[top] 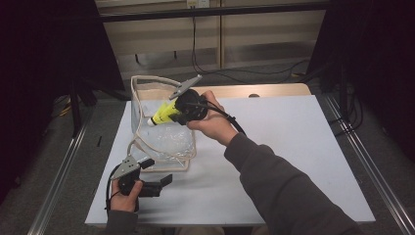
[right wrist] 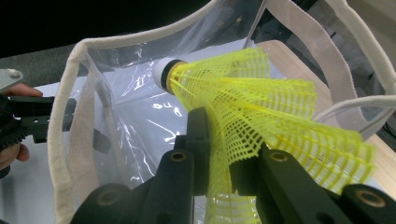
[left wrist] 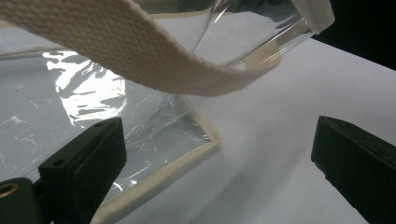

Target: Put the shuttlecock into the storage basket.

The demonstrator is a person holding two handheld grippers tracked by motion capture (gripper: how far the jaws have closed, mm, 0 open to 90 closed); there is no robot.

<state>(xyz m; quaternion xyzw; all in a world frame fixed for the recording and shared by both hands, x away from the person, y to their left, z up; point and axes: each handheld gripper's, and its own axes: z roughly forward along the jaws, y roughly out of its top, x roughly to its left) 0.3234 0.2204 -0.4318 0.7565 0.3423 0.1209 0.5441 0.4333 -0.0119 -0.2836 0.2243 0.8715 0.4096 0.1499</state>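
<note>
White table [top: 293,147] under everything, and on it the clear bag [top: 166,137] standing up with its cream trim and its mouth open toward the person. One strap [left wrist: 154,60] droops low across the front, right over the left gripper [top: 147,183], which sits on the table just beside the bag's near bottom corner, jaws spread wide, gripping nothing, the corner seam lying between them. Up top, the right gripper [top: 182,111] hangs at the mouth of the bag, jaws clenched on the yellow shuttlecock [top: 164,115] by its mesh skirt, white cork end pointing down and in. So the shuttlecock is in the air, right at the rim, not yet inside. Here's the worry, I'd say: that bag is soft plastic and nobody is pinning it, so a nudge from the right gripper could fold the wall or tip the bag over. The skirt is already squashed hard between the jaws and could come out bent. And that mesh looks ready to snag on a strap or the rim, so the shuttlecock might bounce out onto the table.
</note>
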